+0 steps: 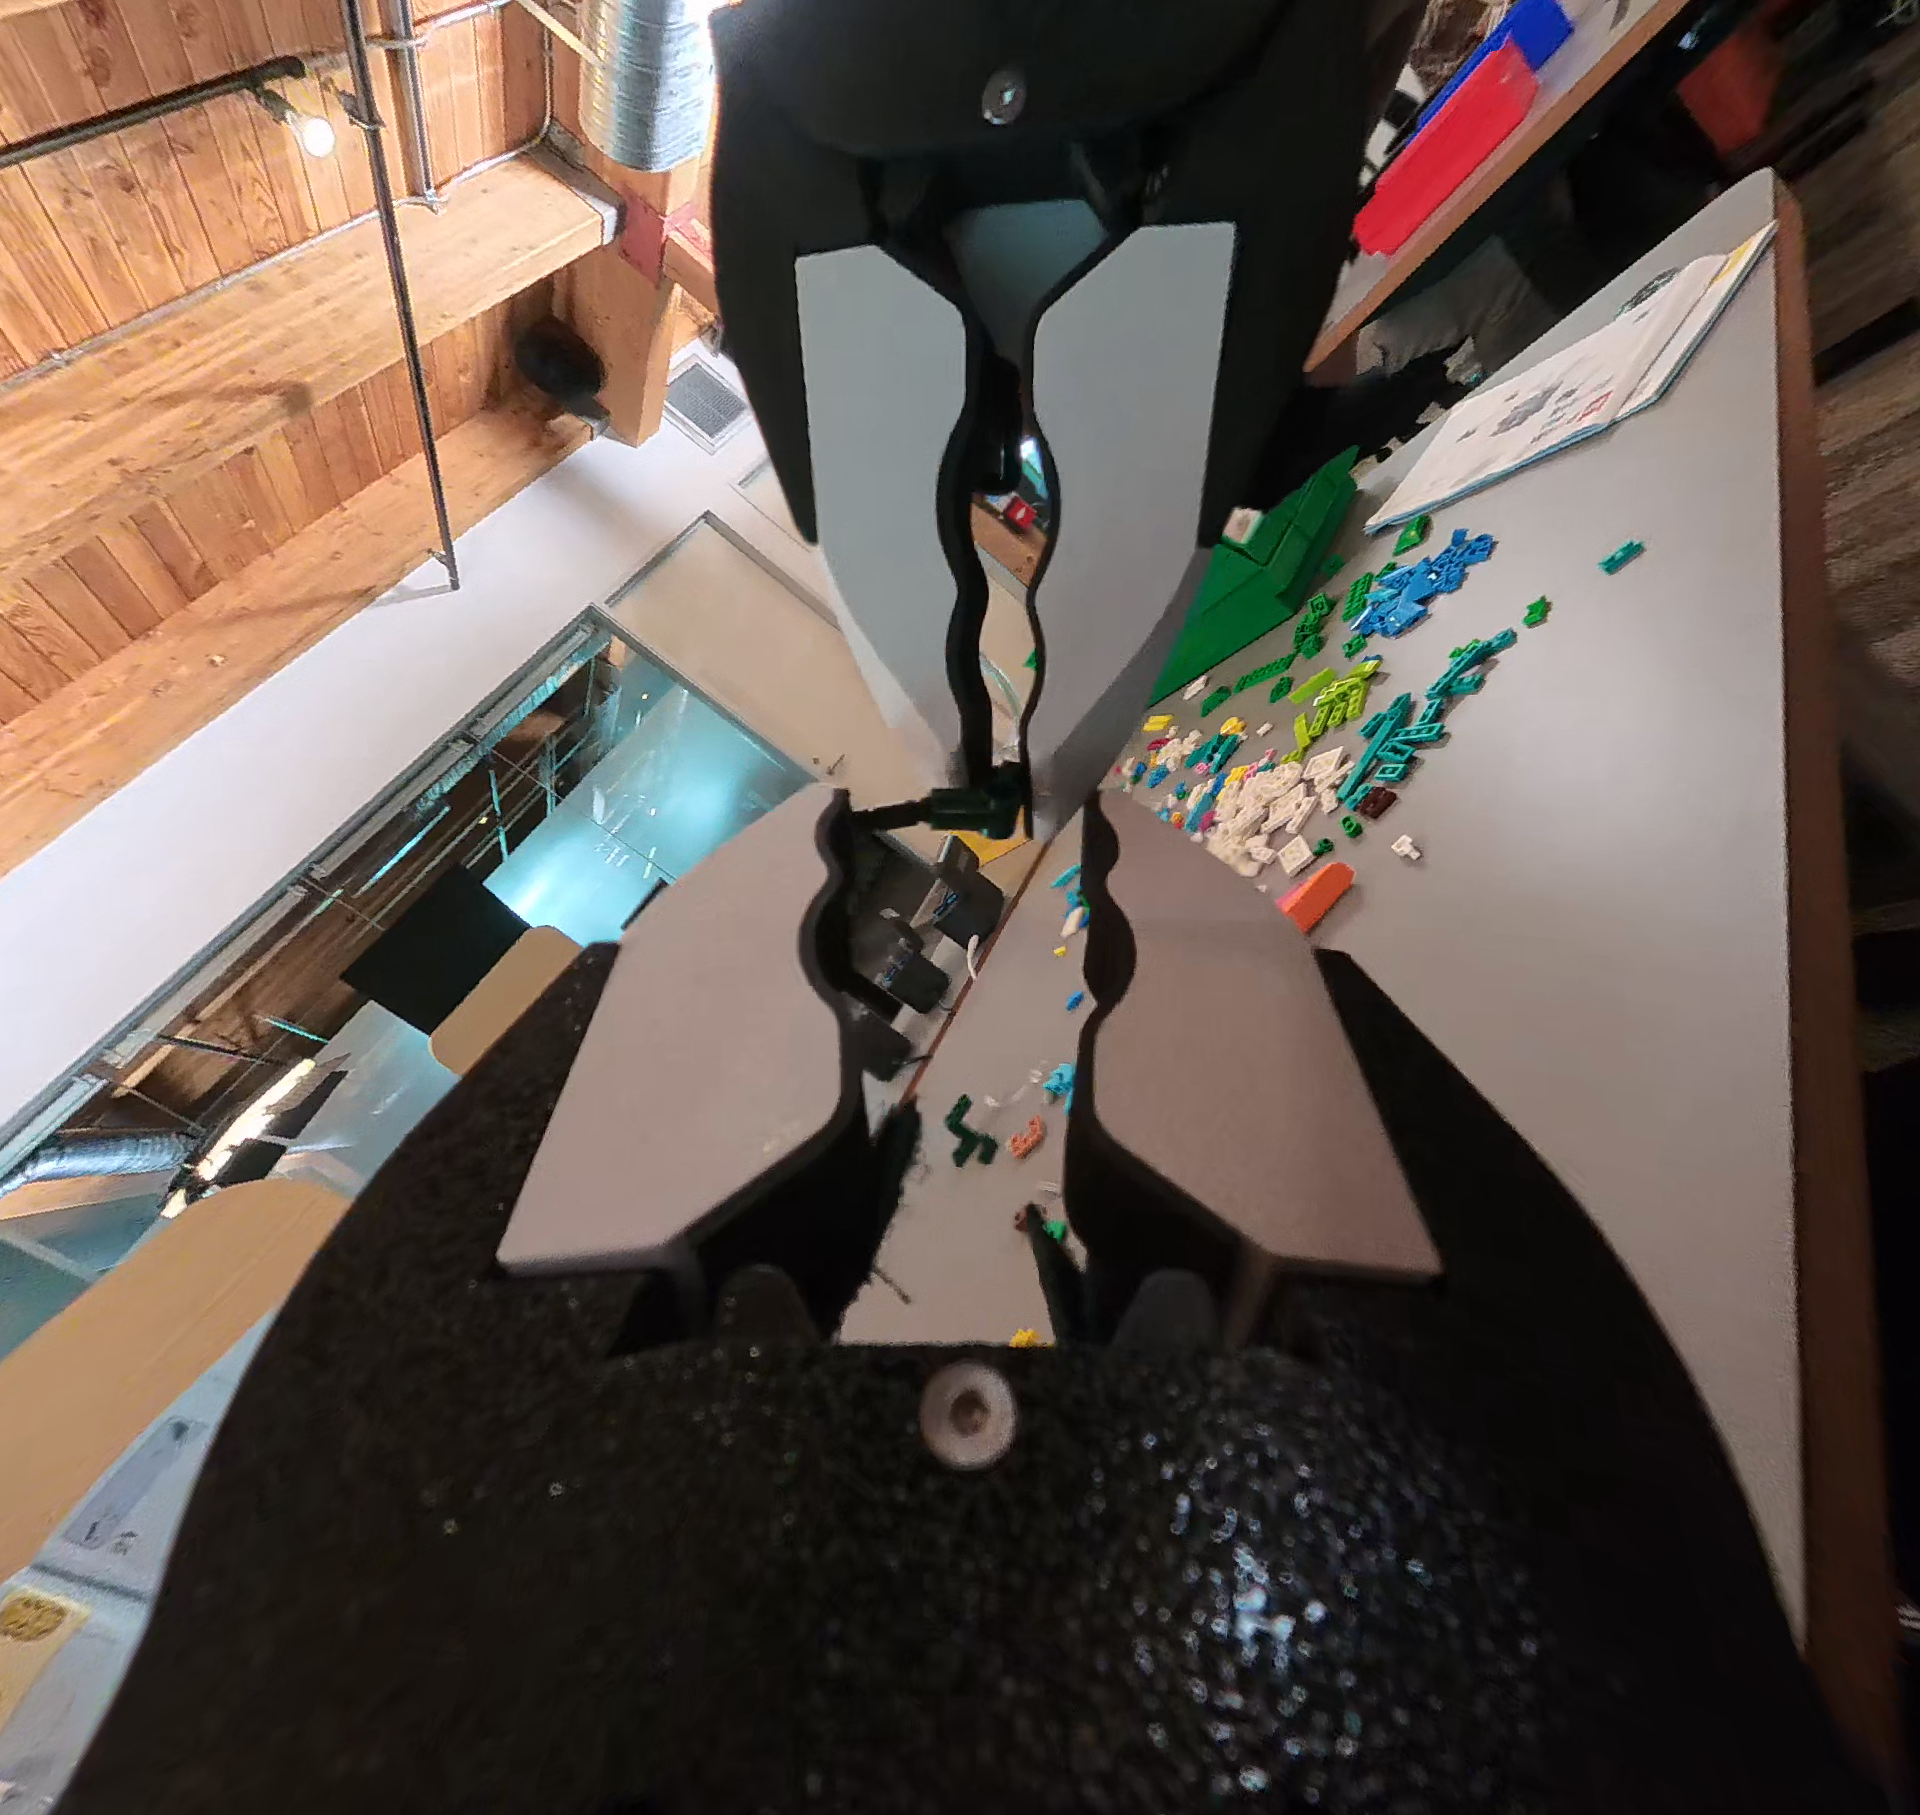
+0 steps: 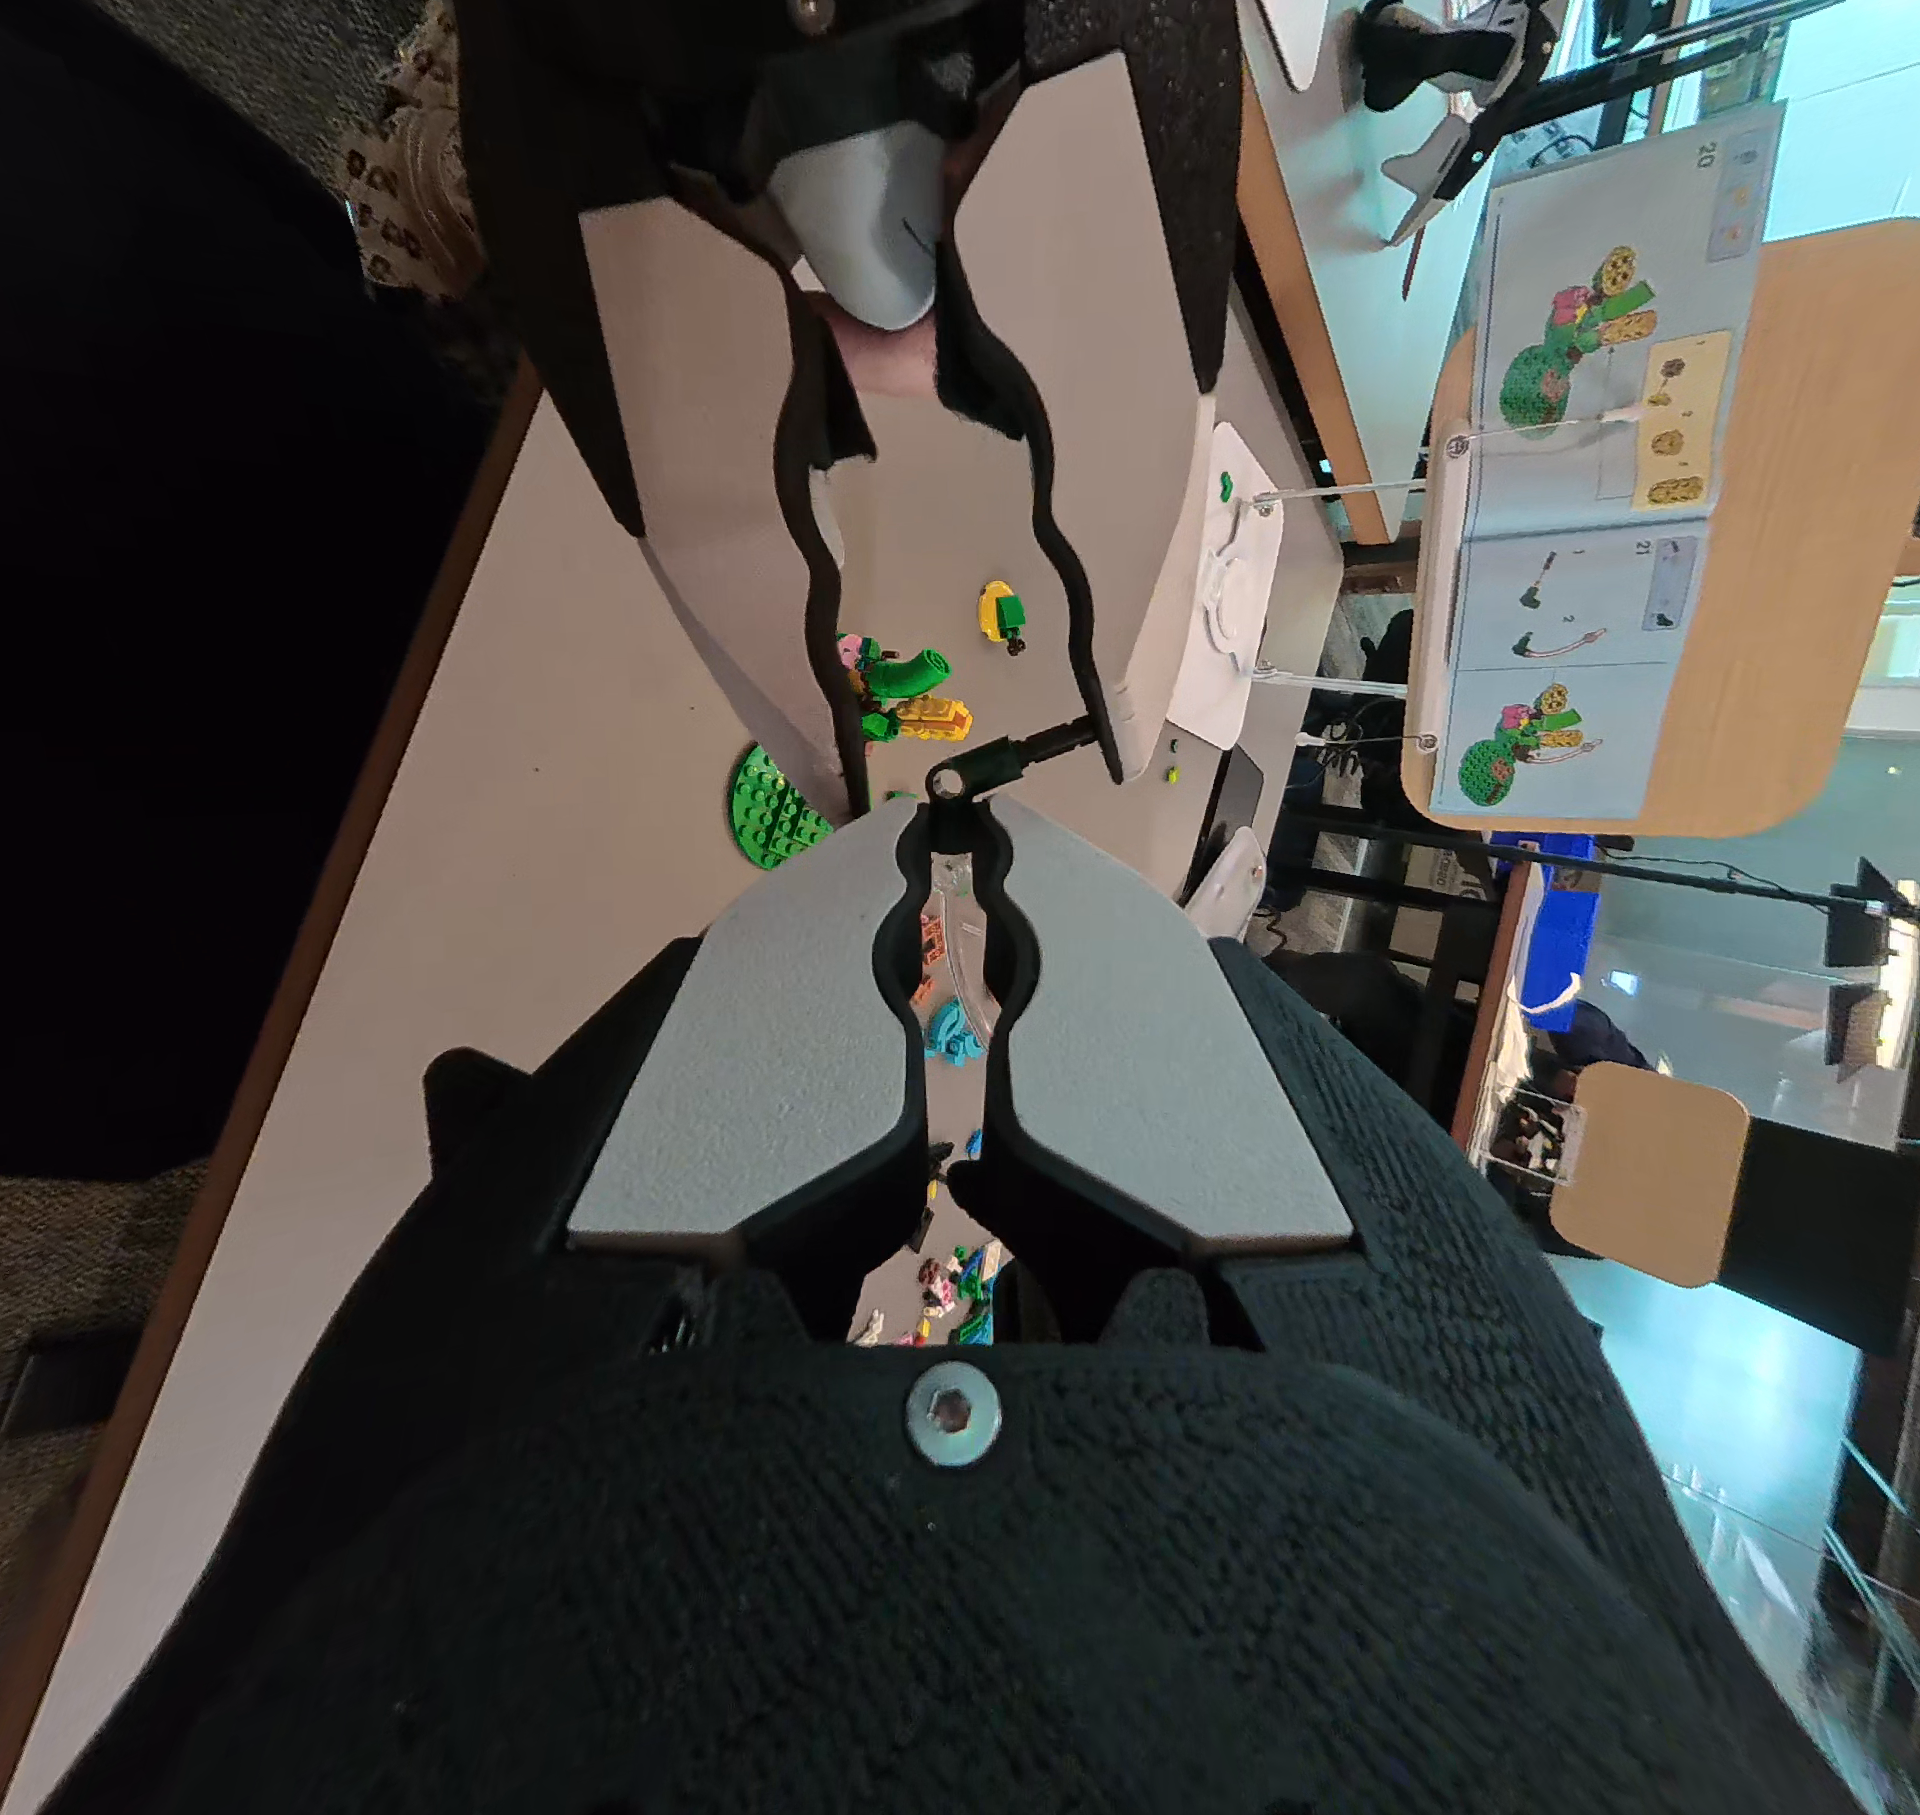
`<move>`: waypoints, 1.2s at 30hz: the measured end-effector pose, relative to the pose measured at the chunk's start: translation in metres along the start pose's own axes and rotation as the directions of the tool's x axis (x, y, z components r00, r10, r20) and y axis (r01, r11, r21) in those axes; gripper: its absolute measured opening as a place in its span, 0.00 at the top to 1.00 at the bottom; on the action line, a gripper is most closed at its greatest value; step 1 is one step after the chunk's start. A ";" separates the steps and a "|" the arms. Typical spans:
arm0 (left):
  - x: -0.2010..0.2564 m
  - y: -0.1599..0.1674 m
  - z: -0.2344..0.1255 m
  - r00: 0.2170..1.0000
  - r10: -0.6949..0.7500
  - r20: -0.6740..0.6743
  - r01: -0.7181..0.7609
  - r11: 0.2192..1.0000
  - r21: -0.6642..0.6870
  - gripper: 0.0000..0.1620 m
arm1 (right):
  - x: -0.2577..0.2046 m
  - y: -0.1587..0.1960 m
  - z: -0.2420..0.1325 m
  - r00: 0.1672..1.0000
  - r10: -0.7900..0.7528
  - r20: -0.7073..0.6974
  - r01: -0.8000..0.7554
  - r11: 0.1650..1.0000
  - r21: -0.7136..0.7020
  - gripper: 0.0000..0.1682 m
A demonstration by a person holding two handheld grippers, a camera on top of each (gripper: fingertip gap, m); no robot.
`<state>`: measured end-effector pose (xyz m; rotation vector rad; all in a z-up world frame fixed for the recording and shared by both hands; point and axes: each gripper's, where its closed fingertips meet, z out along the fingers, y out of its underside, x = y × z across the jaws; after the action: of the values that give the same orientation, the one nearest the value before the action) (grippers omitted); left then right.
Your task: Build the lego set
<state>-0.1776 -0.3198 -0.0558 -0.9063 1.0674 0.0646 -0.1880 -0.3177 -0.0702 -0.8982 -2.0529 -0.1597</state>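
Observation:
My right gripper (image 2: pixel 951 815) is shut on a small dark green connector piece (image 2: pixel 971 778) with a black rod sticking out of its side. It holds the piece in the air above the table. My left gripper (image 1: pixel 961 804) is open and faces the right one tip to tip, with its fingers on either side of the piece (image 1: pixel 977 809). The rod's end touches one left fingertip (image 2: pixel 1112 747). In the left wrist view the right gripper (image 1: pixel 997 778) comes in from above. A partly built green and yellow model (image 2: pixel 904 685) lies on the table by a round green plate (image 2: pixel 774 815).
The grey table (image 1: pixel 1610 934) holds piles of loose bricks (image 1: pixel 1330 726), flat green plates (image 1: pixel 1268 560), an orange brick (image 1: pixel 1314 895) and an open booklet (image 1: pixel 1558 394). Another instruction booklet (image 2: pixel 1590 518) hangs open on a stand. A small yellow and green part (image 2: pixel 1000 612) lies apart. Both grippers' tips are close together, under 4 cm apart.

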 end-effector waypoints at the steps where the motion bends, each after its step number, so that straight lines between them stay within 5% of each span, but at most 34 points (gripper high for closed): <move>1: 0.001 0.000 0.000 1.000 0.015 0.000 -0.015 1.000 0.000 0.74 | 0.000 0.000 0.000 1.000 0.003 0.003 -0.003 1.000 -0.003 0.97; 14: 0.002 0.011 -0.003 0.986 0.166 -0.030 -0.167 0.984 -0.061 0.83 | -0.009 0.007 0.009 0.994 0.087 0.061 -0.085 0.996 -0.040 0.97; 21: 0.004 0.013 -0.006 0.994 0.008 -0.110 -0.014 0.998 -0.053 0.82 | -0.002 0.017 0.015 0.980 -0.194 -0.049 0.187 0.976 -0.109 0.97; 28: -0.009 0.012 -0.013 0.935 -0.308 -0.172 0.301 0.951 -0.068 0.87 | 0.016 0.018 0.011 0.705 -0.671 -0.230 0.604 0.738 -0.302 0.97; 36: -0.008 0.017 -0.006 0.904 -0.405 -0.139 0.389 0.912 -0.131 0.93 | 0.027 0.021 0.011 0.498 -0.837 -0.227 0.711 0.544 -0.446 0.97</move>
<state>-0.1938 -0.3105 -0.0611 -1.2234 1.0171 -0.3049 -0.1915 -0.2828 -0.0608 0.0393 -1.8815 -1.1065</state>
